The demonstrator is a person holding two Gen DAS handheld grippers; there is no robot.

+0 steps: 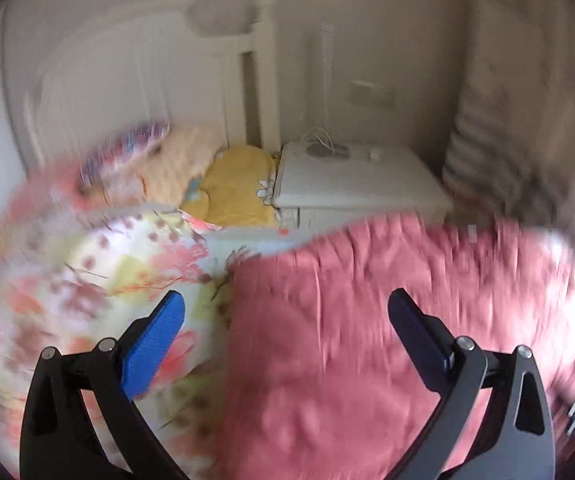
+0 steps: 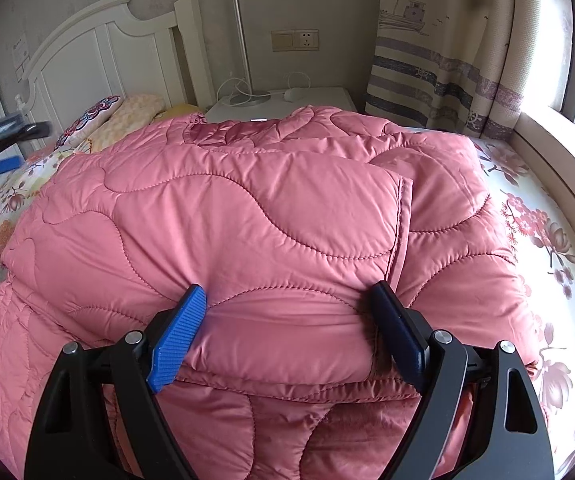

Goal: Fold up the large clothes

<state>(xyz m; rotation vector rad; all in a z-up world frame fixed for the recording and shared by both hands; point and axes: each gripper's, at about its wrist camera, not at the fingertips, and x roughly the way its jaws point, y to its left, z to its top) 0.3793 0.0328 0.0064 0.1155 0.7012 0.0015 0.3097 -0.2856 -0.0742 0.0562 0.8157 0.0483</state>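
Left wrist view, heavily blurred: left gripper (image 1: 285, 304) low centre, jaws spread wide, nothing between the blue pads. Pink quilted coat (image 1: 387, 320) filling lower right, left edge running down the middle of the frame, top edge wavy just below the white nightstand (image 1: 359, 184). Floral bedsheet (image 1: 87, 280) bare across lower left, free room there. Yellow pillow (image 1: 235, 188) at centre, white headboard (image 1: 127, 80) upper left, striped curtain (image 1: 499, 128) upper right.

Right wrist view, sharp: right gripper (image 2: 287, 300) low centre, jaws wide, both pads pressed into a puffy fold of the coat (image 2: 247, 200), padding bulging between them; gripped or merely resting, cannot tell. Folded panel's seamed edge right of centre. Bare sheet (image 2: 547, 240) in a strip along the right. Left gripper (image 2: 3, 168), blurred, at the left edge, clear of the coat.
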